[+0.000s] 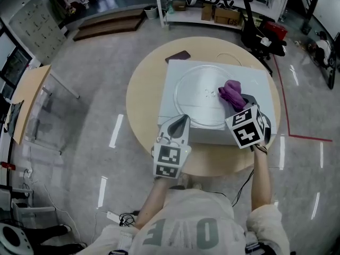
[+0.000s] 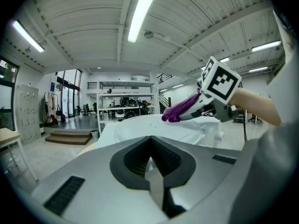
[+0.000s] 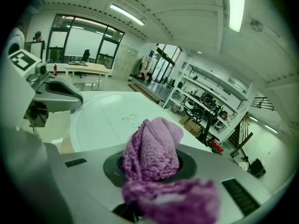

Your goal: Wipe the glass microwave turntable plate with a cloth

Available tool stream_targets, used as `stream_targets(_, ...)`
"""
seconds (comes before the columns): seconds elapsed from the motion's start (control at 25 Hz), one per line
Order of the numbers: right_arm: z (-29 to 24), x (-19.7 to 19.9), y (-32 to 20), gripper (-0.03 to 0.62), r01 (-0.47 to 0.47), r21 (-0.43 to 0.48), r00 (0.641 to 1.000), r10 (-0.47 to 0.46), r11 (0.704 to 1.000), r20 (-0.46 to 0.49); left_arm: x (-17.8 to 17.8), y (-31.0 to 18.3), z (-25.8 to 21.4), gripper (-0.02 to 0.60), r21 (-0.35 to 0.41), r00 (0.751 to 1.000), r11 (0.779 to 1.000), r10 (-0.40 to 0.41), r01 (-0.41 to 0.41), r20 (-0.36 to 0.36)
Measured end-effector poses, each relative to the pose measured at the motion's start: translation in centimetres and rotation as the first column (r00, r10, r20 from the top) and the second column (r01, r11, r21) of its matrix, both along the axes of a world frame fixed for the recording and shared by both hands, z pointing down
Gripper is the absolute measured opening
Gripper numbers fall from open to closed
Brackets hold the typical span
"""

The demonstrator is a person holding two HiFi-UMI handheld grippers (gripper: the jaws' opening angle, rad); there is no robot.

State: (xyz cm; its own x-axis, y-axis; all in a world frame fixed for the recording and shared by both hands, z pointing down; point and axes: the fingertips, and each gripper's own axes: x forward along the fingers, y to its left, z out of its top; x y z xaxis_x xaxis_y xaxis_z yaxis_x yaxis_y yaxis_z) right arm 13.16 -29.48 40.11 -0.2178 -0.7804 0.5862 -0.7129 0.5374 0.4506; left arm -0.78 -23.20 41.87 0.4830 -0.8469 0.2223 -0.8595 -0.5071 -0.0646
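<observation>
just purple cloth point(image 3: 152, 155) in right gripper point(image 1: 237, 109)

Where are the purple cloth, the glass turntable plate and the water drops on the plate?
purple cloth point(image 1: 231, 93), head view, middle of the bunched part.
glass turntable plate point(image 1: 194, 102), head view, bare glass left of its centre.
water drops point(image 3: 129, 120), right gripper view, middle of the small cluster.

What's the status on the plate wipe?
Right gripper shut on purple cloth, at the glass plate. Left gripper shut, empty, at plate's near rim. Droplets on plate; nothing blocking.
</observation>
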Motion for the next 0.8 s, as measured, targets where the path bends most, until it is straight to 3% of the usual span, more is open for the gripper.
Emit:
stream_targets(0.44,0.8,-3.5,9.0,0.048,0.129,-0.018,0.991,-0.128,0.992,0.026,-0.2,0.1,0.1,0.0,0.005,1.0,1.0,0.0,0.0,0.0)
stream_targets(0.8,0.7,-3.8,10.8,0.048,0.16,-0.051,0.985,-0.156,0.986,0.073,-0.2,0.1,0.1,-0.001,0.002,1.0,1.0,0.002,-0.002,0.002)
